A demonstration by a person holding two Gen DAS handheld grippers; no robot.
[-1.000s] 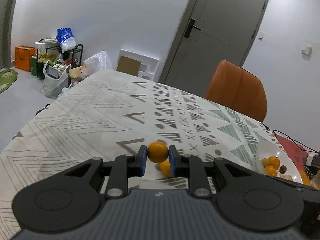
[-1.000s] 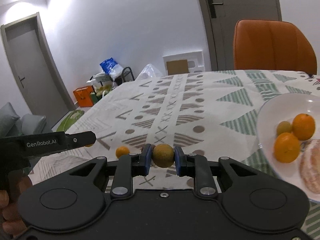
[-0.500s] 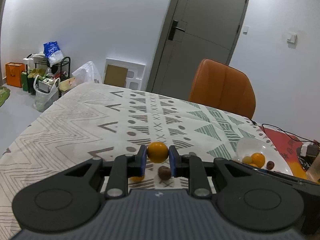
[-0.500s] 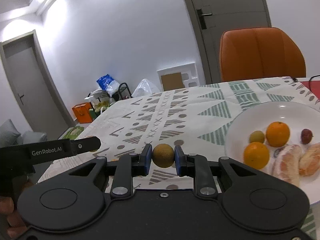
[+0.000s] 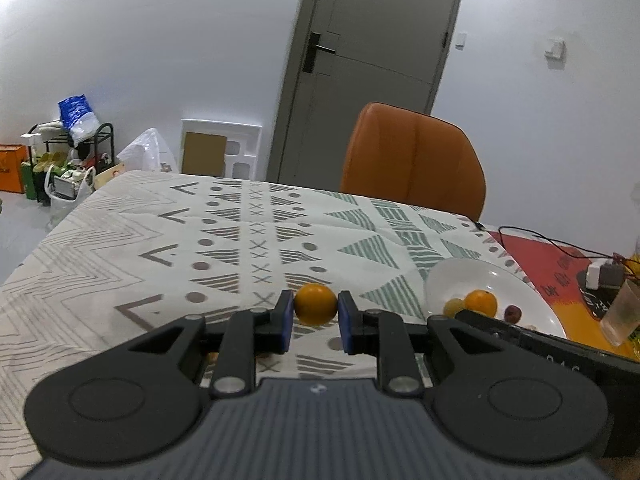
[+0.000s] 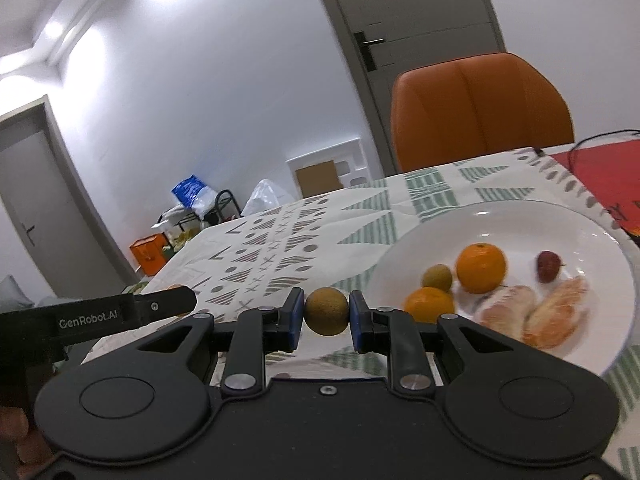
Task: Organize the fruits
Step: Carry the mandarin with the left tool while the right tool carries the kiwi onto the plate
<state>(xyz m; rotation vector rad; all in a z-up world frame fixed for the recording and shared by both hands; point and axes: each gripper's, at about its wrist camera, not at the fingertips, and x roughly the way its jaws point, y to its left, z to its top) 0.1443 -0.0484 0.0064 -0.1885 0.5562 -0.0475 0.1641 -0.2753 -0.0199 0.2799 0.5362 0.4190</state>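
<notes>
We carry fruit to the plate [image 6: 404, 248]: left tongs [image 5: 315, 322] hold an orange [image 5: 315, 304], right tongs [image 6: 326, 320] a brownish fruit [image 6: 326, 311]; next we must lower them in gently.

Left gripper [image 5: 315, 322]: matte black body with two round raised discs at the outer corners, a ribbed grey central panel bearing a small pale mark, two silver screw heads at the linkage pivots, and blue pads [image 5: 285, 320] facing inward on the black fingers. Right gripper [image 6: 326, 320]: same black build, smooth central panel, silver screws, blue pads [image 6: 296, 318]. White lettering "GenRobot.AI" marks the left gripper's side in the right wrist view; bare skin shows at lower left
</notes>
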